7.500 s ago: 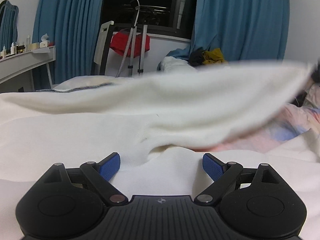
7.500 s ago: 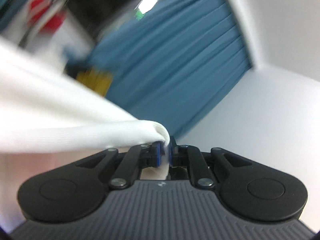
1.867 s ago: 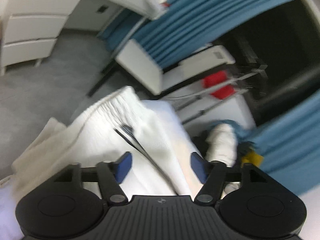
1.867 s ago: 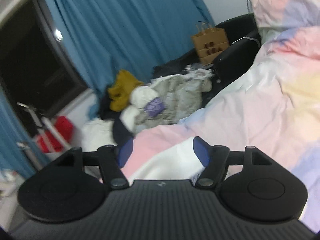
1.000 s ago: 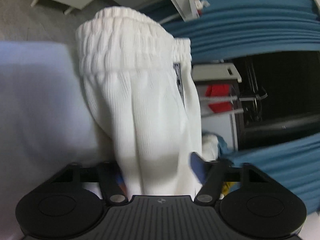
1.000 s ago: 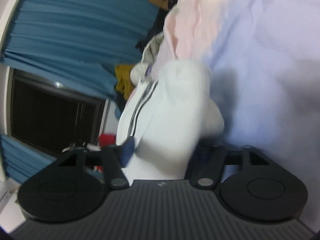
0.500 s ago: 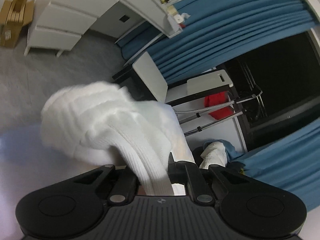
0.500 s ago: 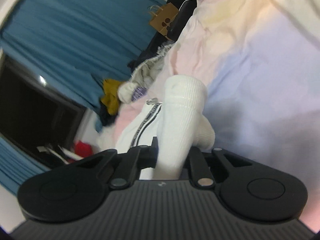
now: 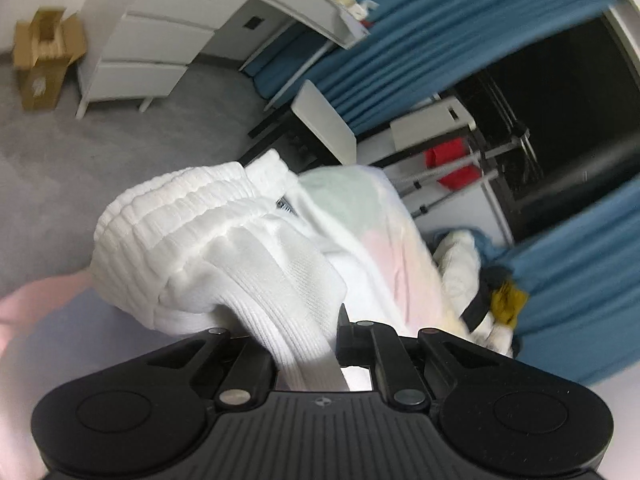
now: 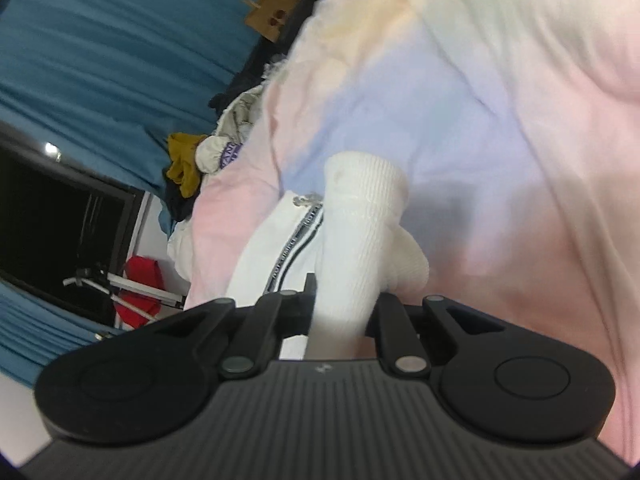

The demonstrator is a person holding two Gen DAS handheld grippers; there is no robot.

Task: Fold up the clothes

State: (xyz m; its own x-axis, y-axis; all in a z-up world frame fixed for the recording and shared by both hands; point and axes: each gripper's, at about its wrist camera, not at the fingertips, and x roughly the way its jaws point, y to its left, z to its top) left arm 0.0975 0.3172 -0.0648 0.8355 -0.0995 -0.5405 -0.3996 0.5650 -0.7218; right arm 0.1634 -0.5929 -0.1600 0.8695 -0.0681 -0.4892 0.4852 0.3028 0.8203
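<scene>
**Materials / finish**

White garment (image 9: 208, 248): ribbed knit cloth, matt, thick elastic waistband. Left gripper (image 9: 304, 344) and right gripper (image 10: 340, 312): matt black plastic, ridged housing, metal pivot pins. Bedcover (image 10: 500, 128): smooth pastel cloth. Curtains (image 9: 420, 40): blue cloth. Box (image 9: 44, 60): cardboard.

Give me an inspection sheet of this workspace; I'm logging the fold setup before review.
Surface: pastel bedspread, rumpled.
Job's things: white ribbed garment, bunched; striped band shows in the right view.
Clutter: clothes pile at the bed's far edge; cardboard box on the floor.
Grippers: left hand-held gripper and right hand-held gripper both shut on the garment.
Cables: nothing seen.
Surroundings: blue curtains, white drawers, dark window.
</scene>
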